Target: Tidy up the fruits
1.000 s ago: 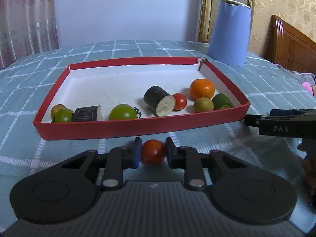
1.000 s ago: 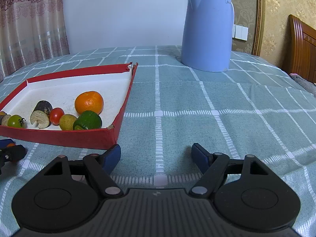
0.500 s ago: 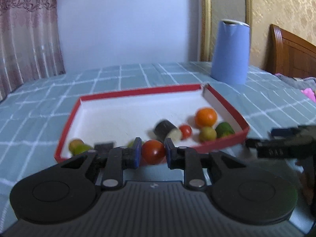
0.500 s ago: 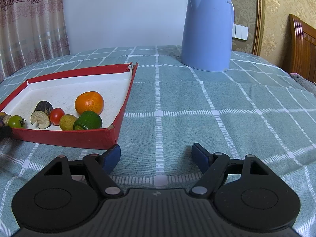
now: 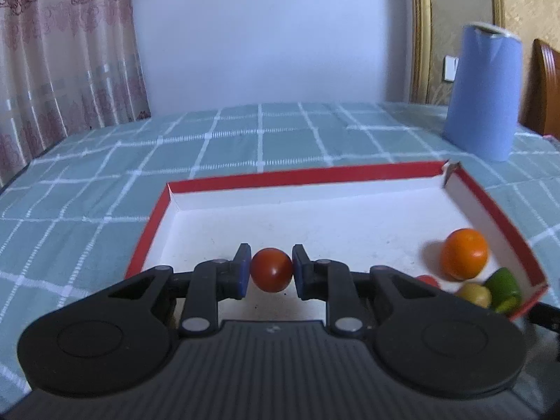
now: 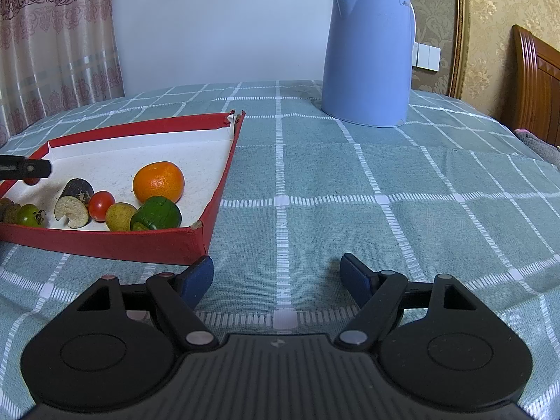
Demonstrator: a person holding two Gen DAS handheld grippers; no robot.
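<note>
Tomato (image 5: 271, 269): I am carrying it clamped in my left gripper (image 5: 271, 270), now lifted off the cloth over the tray (image 5: 497, 217).
Right gripper (image 6: 276, 273): idling, jaws apart.
Next: releasing inside.

Only one piece of writing shows, a small grey brand mark near the top of the blue kettle (image 6: 369, 56) in the right wrist view, but it is too small and faint for me to read the letters. In the left wrist view the kettle is blurred and no letters show on it. On the red tray (image 6: 147, 245) and the fruits I can see no label or number.
</note>
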